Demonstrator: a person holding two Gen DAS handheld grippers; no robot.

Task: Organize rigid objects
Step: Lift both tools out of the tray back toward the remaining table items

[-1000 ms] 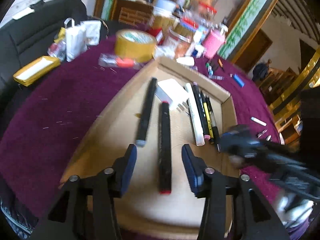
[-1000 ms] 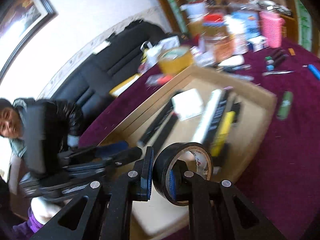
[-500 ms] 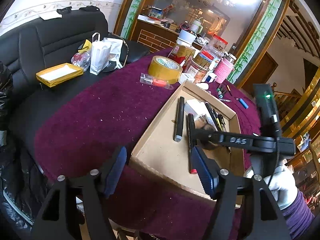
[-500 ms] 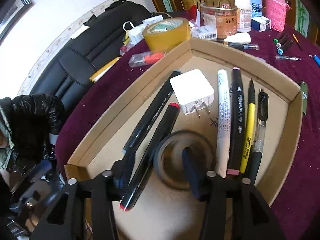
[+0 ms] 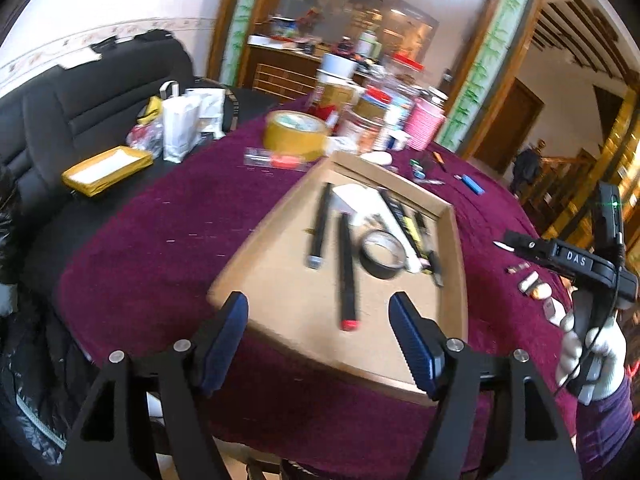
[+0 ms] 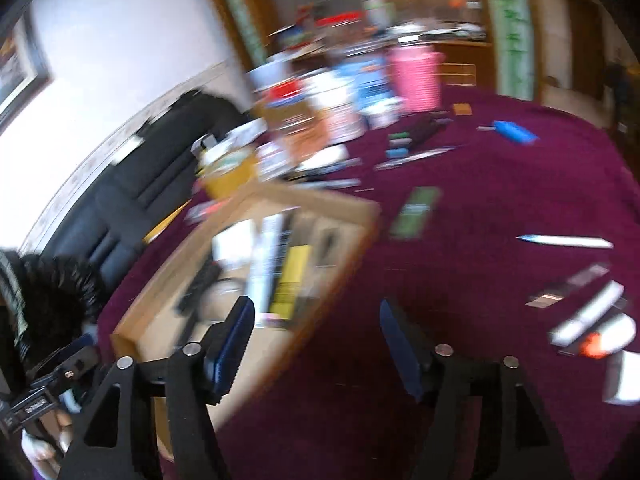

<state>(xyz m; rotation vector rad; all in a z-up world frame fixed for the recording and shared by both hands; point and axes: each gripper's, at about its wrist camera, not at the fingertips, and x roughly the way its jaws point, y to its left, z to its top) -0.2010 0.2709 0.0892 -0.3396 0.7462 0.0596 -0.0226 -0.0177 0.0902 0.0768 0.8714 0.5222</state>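
Note:
A cardboard tray lies on the purple cloth. It holds two black markers, a white charger, several pens and a black tape roll lying flat. My left gripper hovers before the tray's near edge, its jaws opening with nothing between them. In the blurred right wrist view, my right gripper hangs over bare cloth just right of the tray, its jaws also opening and empty. A white-gloved hand carries it.
Loose small items lie on the cloth right of the tray: a white pen, a green piece, a blue lighter and several small bits. A yellow tape roll, jars and boxes crowd the far edge. A black sofa stands at left.
My right gripper set the black tape roll down in the tray, let go, and swung right over the cloth. My left gripper drew back from the tray and widened.

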